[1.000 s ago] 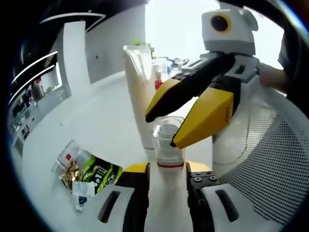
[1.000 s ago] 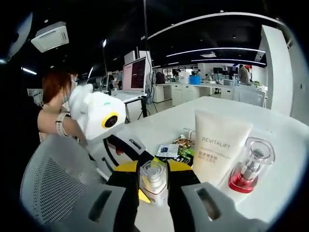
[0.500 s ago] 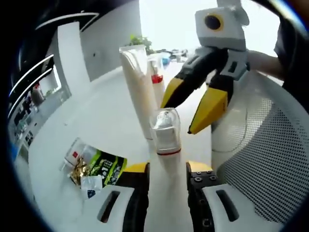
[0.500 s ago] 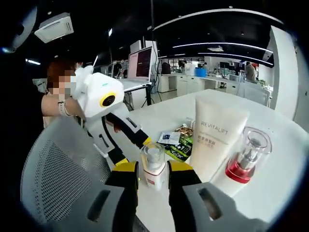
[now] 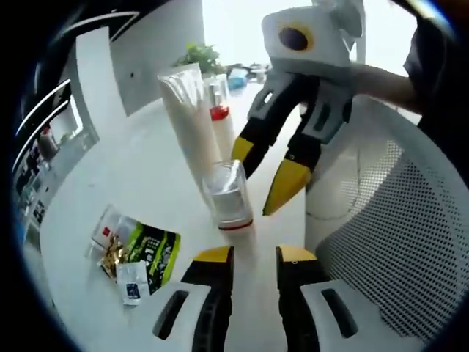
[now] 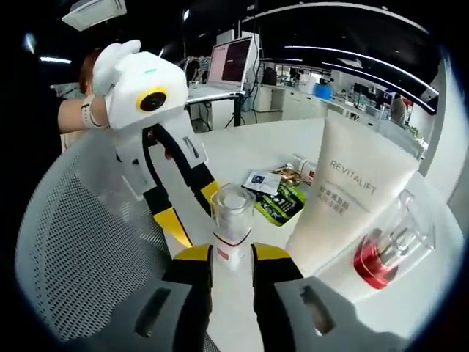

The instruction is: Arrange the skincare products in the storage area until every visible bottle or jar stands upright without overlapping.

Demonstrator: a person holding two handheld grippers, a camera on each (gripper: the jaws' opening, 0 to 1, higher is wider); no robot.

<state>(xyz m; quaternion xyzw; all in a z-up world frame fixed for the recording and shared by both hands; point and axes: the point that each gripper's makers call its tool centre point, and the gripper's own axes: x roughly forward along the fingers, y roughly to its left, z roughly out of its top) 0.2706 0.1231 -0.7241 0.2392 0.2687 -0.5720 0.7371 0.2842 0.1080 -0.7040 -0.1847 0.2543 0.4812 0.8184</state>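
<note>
While both claws stand open and empty | small clear bottle (image 5: 229, 198) upright on worktop (image 5: 139, 169), just past left claw (image 5: 251, 257) and right claw (image 6: 232, 253) | tube (image 6: 348, 198) beside it | chair (image 6: 66, 249) flanks.

Both grippers let go of jar (image 5: 227, 196), backed off.

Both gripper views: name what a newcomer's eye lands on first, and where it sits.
First is the small clear-capped jar with a red band, standing upright on the white table between the two yellow-tipped claws, left claw and right claw, both open and off it. Behind it stands the tall white REVITALIFT tube, with a red-based clear pump bottle beside it; green snack packets lie flat nearby.
</note>
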